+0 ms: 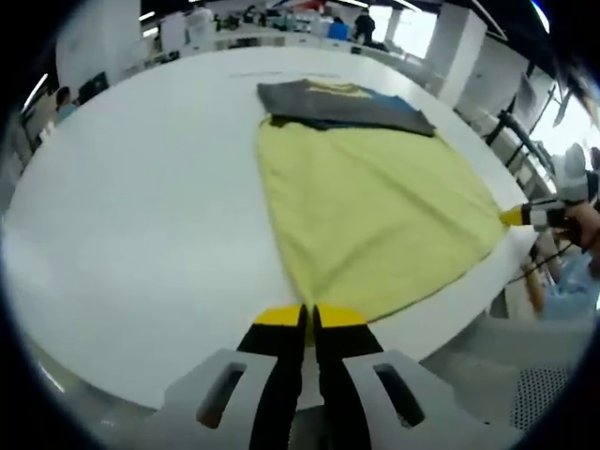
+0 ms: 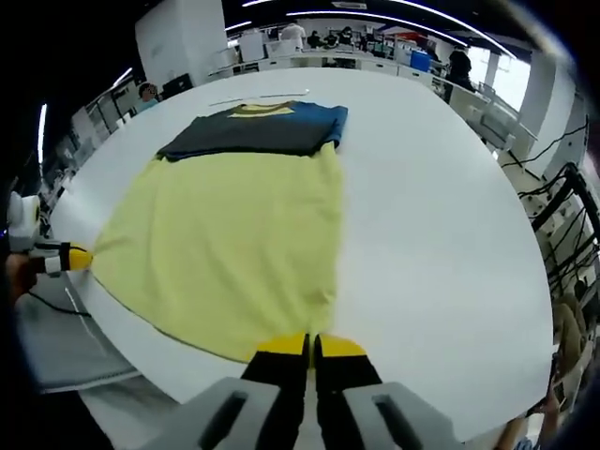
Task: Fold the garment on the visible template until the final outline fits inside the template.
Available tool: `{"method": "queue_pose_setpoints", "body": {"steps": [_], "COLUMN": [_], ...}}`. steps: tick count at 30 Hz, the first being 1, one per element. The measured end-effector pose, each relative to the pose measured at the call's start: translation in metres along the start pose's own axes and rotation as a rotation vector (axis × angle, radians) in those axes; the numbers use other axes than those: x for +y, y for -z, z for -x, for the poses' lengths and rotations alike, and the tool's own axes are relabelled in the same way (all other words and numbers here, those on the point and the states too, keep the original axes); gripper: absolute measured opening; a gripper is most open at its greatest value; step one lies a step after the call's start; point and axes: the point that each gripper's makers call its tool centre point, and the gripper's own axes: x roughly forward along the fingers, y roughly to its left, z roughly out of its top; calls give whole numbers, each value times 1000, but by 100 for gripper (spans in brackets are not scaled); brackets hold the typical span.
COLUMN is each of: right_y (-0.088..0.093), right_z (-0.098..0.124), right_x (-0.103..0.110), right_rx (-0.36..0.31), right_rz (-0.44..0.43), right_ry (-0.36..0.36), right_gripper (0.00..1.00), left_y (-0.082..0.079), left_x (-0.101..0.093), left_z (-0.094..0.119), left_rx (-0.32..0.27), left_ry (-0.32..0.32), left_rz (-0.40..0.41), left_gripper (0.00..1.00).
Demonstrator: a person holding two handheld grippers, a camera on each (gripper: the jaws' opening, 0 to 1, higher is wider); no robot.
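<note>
Your garment, a T-shirt point(image 1: 366, 202) with a yellow body and a dark grey and blue upper part, lies spread flat on the white table point(image 1: 141, 206), its hem at the near edge and its collar end toward the table's middle; in the right gripper view the same T-shirt point(image 2: 234, 216) sits left of centre on the table point(image 2: 441, 234); your left gripper point(image 1: 310, 317) is clenched on one hem corner at the near edge; your right gripper point(image 2: 311, 346) is clenched on the other hem corner, its yellow tips pressed together; offices and people show beyond the far edge.
</note>
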Motion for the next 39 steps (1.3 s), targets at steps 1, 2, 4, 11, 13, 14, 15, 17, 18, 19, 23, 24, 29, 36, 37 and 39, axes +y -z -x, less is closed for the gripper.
{"method": "queue_pose_setpoints", "body": {"steps": [1,2,4,11,13,14,15,17,18,19,23,24,29,36,37,39], "right_y": [0,1,4,14,17,19,21,23,25,28,38,41,43,51,53,50], "right_z": [1,2,3,9,13,14,16,15,16,19,19,19,21,25,25,28], "right_x": [1,3,7,19,26,29,31,30,32,36,38,41,43,49,51,51], "right_rx": [-2,-3,0,12,16,16,17,20,20,21,20,22,36,75,85,90], "right_rz": [1,1,-4,-31,-32,-35,-38,-45,-47,-62,-97,-97,-80,-80,-89,-82], "right_ry": [-5,-11,-28,-65,-76,-80,-83,-85,-88,-85,-80,-84,-89,-106,-108,-109], "right_gripper": [0,0,0,0,0,0,0,0,0,0,0,0,0,0,0,0], "left_y": [-1,-1,1,15,18,20,21,25,27,31,42,44,50,59,59,59], "left_x": [0,0,3,8,9,9,9,10,10,10,13,13,12,14,14,15], "left_z": [3,6,9,19,23,26,26,29,31,32,36,37,42,46,46,48], "left_rx": [-2,-3,-4,31,39,42,47,57,65,80,108,112,132,179,184,187], "left_ry": [5,8,10,23,26,28,33,42,45,52,54,53,56,51,51,54], "left_rz": [0,1,0,-4,-27,-32,-39,-39,-44,-36,-20,-20,-26,-34,-31,-16], "left_gripper": [0,0,0,0,0,0,0,0,0,0,0,0,0,0,0,0]}}
